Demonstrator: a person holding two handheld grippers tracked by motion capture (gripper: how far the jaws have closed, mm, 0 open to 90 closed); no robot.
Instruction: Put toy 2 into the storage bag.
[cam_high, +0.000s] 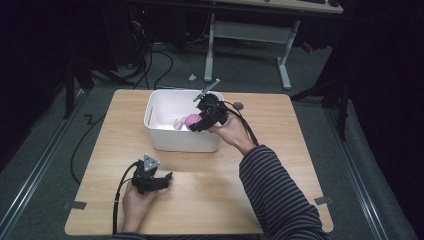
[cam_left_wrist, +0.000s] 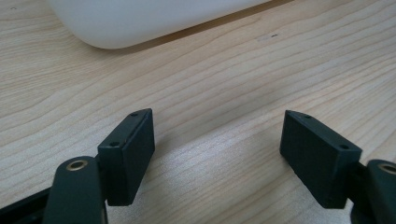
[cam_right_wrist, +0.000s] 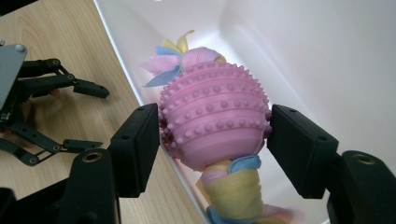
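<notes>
1. I see my right gripper (cam_right_wrist: 215, 135) pinching the pink studded ball toy (cam_right_wrist: 215, 119), frame centre, inside the white bin (cam_high: 159, 131).
2. My left gripper (cam_left_wrist: 217, 154) rests spread on the table (cam_left_wrist: 224, 84), lower left in the high view.

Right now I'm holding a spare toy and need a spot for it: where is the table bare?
The table is bare right of the white bin, and left of it. Crowded: the bin, where the right gripper clamps the pink toy, and the near edge around the open left gripper.

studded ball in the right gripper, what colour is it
Pink, the studded ball shows best in the right gripper view.
</notes>
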